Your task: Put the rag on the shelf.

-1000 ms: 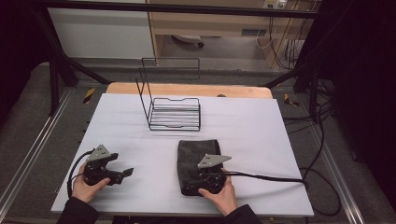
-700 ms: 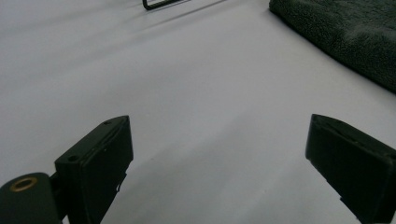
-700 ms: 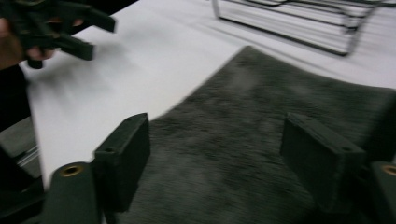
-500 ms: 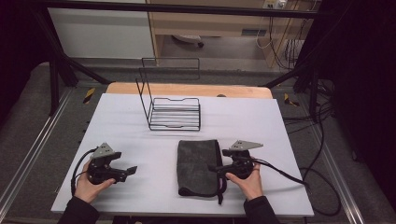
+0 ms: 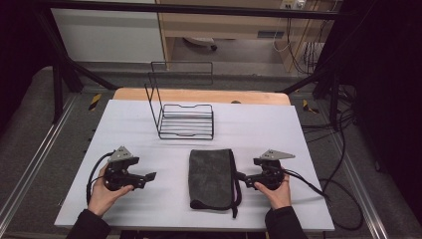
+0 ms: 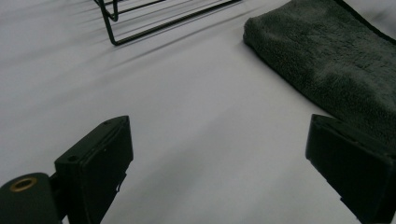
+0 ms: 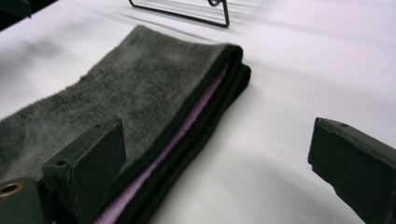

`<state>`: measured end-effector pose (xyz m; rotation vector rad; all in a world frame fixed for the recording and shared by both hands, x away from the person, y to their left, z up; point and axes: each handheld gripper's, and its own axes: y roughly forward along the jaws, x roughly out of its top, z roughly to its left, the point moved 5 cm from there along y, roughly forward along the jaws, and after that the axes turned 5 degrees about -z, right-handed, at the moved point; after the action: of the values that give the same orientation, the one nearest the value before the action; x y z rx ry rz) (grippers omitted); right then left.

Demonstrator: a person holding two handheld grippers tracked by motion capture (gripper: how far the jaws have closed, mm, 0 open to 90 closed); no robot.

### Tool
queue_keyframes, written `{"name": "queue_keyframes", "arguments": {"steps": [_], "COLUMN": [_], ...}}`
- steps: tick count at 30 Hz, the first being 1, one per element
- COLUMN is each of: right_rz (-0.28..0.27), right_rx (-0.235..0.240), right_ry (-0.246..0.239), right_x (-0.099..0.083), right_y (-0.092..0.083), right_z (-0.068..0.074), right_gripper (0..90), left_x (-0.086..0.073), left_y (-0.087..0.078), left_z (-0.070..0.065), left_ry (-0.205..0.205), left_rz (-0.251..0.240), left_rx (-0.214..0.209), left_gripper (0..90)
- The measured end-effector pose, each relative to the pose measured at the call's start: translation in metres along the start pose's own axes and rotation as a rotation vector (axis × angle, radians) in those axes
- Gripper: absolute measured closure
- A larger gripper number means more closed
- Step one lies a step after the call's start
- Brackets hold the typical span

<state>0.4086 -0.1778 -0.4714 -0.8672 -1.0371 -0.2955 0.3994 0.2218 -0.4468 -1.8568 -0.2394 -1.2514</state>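
- While both grippers sit low on the table (image 5: 124, 124), the folded towel (image 5: 211, 177) lies between them.
- Right gripper (image 5: 241, 176): jaws just opened wide, holding nothing, towel edge just beside.
- Left gripper (image 5: 149, 176): wide apart, holding nothing.

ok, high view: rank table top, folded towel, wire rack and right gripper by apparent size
1. white table top, by far the largest.
2. folded towel and wire rack: too close to rank, and the rack sits farther from the camera.
3. right gripper, the smallest, jaws open beside the towel.
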Motion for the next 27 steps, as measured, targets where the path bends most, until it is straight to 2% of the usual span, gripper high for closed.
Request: {"name": "queue_keyframes", "arguments": {"steps": [3,5,14,15,24,26,27], "right_rz": [0.005,-0.004,0.011,0.009,0.004,0.002,-0.001], "right_rx": [-0.001,0.005,0.003,0.003,0.004,0.008,0.008], "right_ry": [-0.003,0.006,-0.002,-0.004,-0.005,0.0,-0.003], "right_x": [-0.003,-0.003,-0.006,-0.006,-0.005,-0.005,-0.005], "right_y": [-0.003,-0.005,-0.006,-0.006,-0.006,-0.007,-0.007], "right_z": [-0.001,0.0,0.001,0.001,0.001,0.002,0.002], "right_gripper": [3.1,2.9,2.5,2.5,2.3,2.3,2.3], "left_x": [0.01,0.013,0.034,0.038,0.051,0.054,0.054], "left_y": [0.009,0.011,0.034,0.04,0.069,0.08,0.08], "left_z": [-0.008,-0.01,-0.021,-0.023,-0.032,-0.035,-0.035], "left_ry": [0.022,0.022,-0.006,-0.011,-0.017,-0.033,-0.033], "left_rz": [0.0,-0.001,-0.01,-0.006,0.011,0.02,0.02], "left_rx": [-0.002,-0.003,0.004,0.003,0.012,0.011,0.011], "left_gripper": [8.5,9.1,12.5,12.8,16.7,18.1,18.9]}}
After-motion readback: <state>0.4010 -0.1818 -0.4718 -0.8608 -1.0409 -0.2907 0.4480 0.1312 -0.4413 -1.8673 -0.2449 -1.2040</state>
